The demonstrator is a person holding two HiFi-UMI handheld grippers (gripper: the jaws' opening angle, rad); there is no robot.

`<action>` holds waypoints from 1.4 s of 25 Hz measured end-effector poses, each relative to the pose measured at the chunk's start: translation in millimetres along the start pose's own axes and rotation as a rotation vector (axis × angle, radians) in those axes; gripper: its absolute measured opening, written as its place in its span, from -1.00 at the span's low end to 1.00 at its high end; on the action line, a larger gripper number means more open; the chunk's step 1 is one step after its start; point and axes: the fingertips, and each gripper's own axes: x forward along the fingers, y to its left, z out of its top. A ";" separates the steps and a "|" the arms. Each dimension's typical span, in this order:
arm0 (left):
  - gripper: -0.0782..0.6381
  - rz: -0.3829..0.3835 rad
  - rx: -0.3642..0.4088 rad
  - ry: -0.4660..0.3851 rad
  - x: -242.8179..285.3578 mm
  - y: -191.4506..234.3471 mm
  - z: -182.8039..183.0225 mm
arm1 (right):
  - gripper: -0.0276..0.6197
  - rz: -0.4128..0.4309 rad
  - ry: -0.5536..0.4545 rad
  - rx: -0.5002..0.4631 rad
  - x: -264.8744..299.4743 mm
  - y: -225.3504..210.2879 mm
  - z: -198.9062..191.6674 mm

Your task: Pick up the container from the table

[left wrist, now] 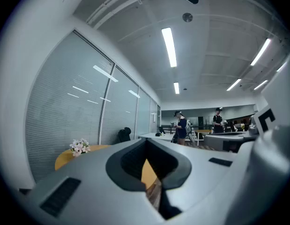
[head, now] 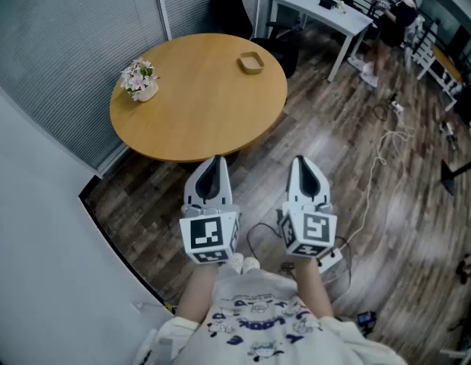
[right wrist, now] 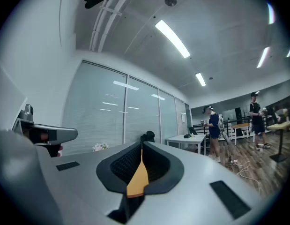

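Note:
A small tan container (head: 250, 62) sits on the far right part of the round wooden table (head: 197, 120). It stands well beyond both grippers. My left gripper (head: 214, 163) and right gripper (head: 300, 161) hang side by side above the floor, just short of the table's near edge. Both point toward the table. Each is shut with nothing between its jaws. In the left gripper view the left gripper (left wrist: 146, 142) shows only a sliver of table through its closed jaws. The right gripper (right wrist: 141, 145) likewise shows a thin slit. The container is hidden in both gripper views.
A pot of pale flowers (head: 139, 80) stands at the table's left edge. Behind the table are a black chair (head: 233, 10) and a white desk (head: 319, 10). Cables (head: 387, 143) lie on the wood floor to the right. A blind-covered glass wall (head: 68, 44) runs along the left. People stand far back.

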 end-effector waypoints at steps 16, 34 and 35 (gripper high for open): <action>-0.77 0.020 -0.007 0.009 25.4 -10.1 -6.7 | -0.88 0.021 -0.002 0.023 21.6 -18.5 -4.9; -0.77 0.069 -0.024 0.045 100.4 -6.6 -31.9 | -0.87 0.049 0.055 0.022 92.2 -49.1 -36.9; -0.77 0.066 -0.027 0.045 110.6 -4.3 -33.0 | -0.87 0.048 0.053 0.019 101.7 -50.8 -37.6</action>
